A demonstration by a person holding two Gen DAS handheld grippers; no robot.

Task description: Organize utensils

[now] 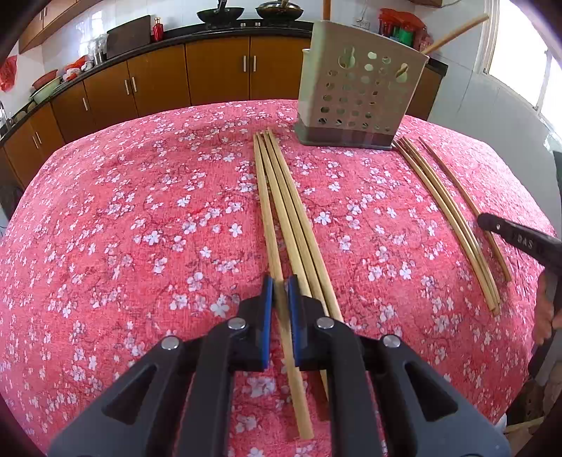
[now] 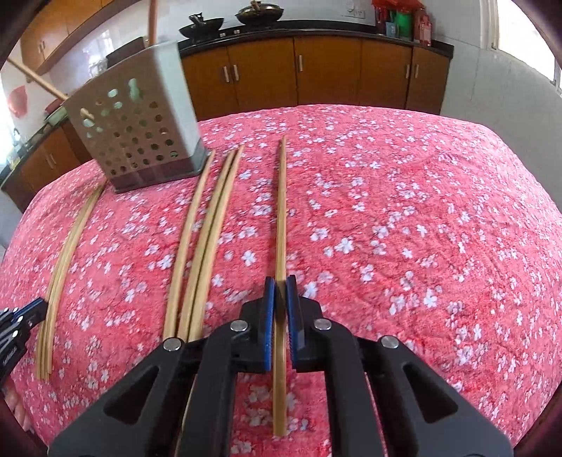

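Observation:
Bamboo chopsticks lie on the pink floral tablecloth (image 1: 140, 218) in front of a grey perforated utensil holder (image 1: 358, 95), which also shows in the right wrist view (image 2: 140, 133). My left gripper (image 1: 280, 284) is shut on the leftmost chopstick (image 1: 267, 218) of a bunch of several (image 1: 298, 225). My right gripper (image 2: 280, 284) is shut on a single chopstick (image 2: 281, 211), apart from three others (image 2: 207, 232) to its left. It shows at the right edge of the left wrist view (image 1: 491, 221). More chopsticks (image 1: 453, 225) lie there.
Wooden utensil handles (image 1: 456, 31) stick out of the holder. Brown kitchen cabinets (image 1: 217, 70) with a black counter and two woks (image 1: 219, 14) stand behind the table. A window is at the right.

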